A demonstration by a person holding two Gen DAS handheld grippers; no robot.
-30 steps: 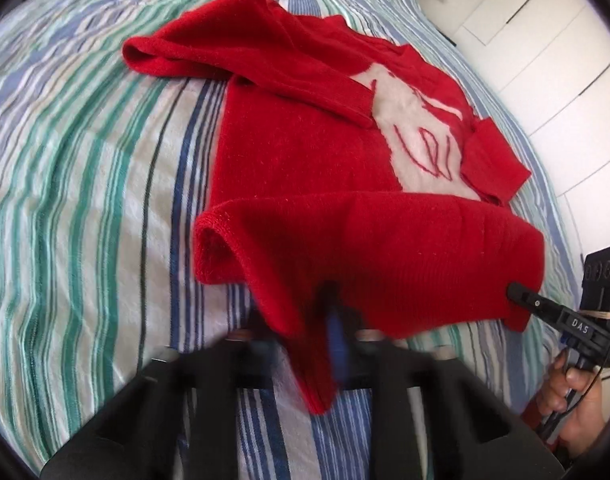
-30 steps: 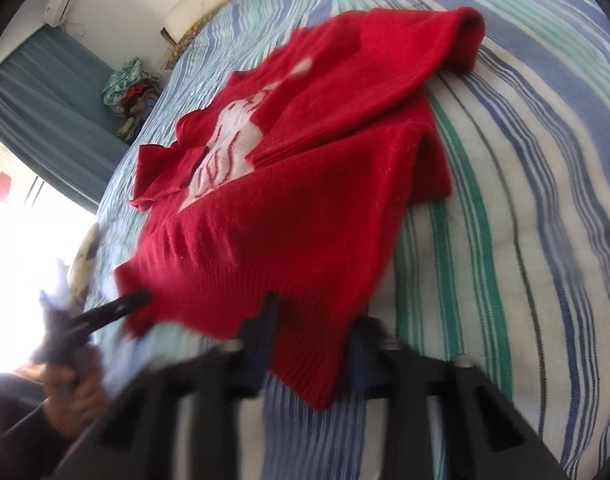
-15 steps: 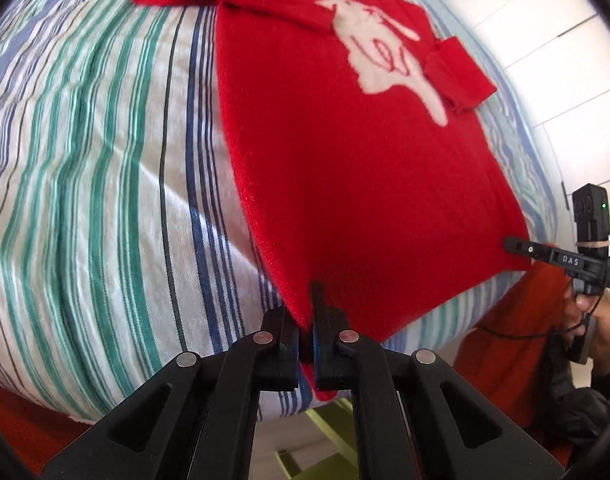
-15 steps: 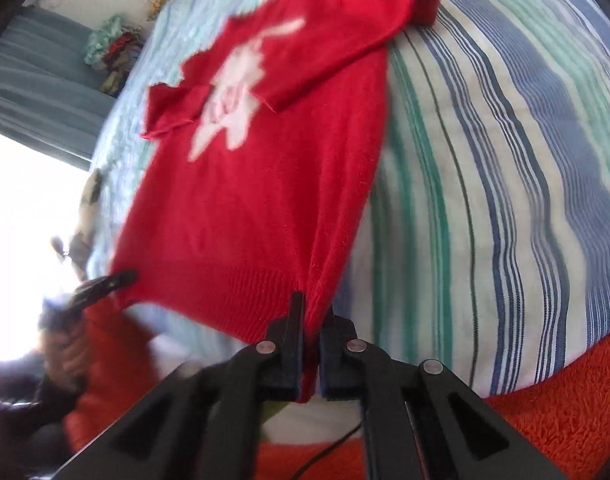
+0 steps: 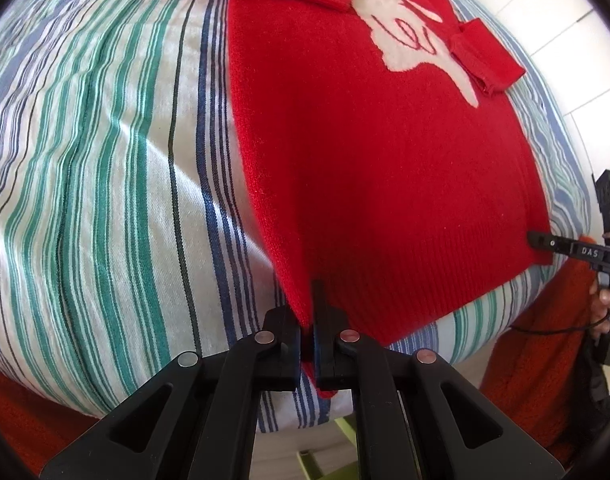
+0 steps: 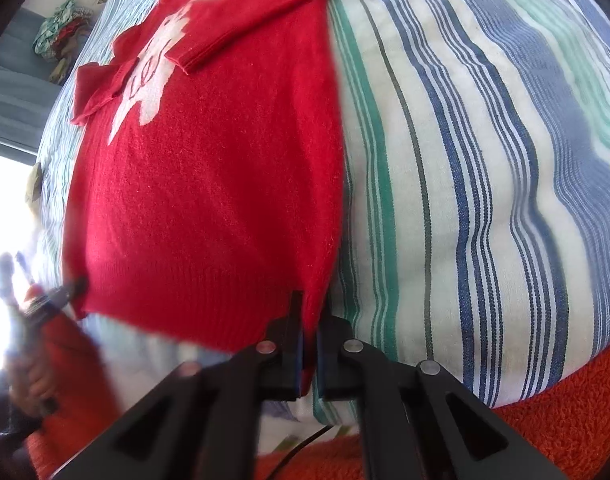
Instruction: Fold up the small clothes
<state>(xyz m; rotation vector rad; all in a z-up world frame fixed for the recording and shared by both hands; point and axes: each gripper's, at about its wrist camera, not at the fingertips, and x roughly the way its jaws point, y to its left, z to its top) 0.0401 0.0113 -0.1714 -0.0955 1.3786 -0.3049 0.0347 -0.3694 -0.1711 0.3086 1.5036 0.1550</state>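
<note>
red sweater (image 5: 385,168) hem pinched at both corners, striped bedspread (image 5: 105,160) bare alongside

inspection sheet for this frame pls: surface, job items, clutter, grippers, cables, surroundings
Surface: striped bedspread, blue, green and white, a few creases.
Job's things: red sweater spread flat, white motif up, both sleeves folded in over the chest.
Clutter: nothing seen on the bed near the sweater.
Grippers: left gripper shut on one hem corner; right gripper shut on the other.
Cables: thin black cable at the person's hand.
Surroundings: white cabinet doors; pile of clothes beyond the bed; orange-red carpet.
</note>
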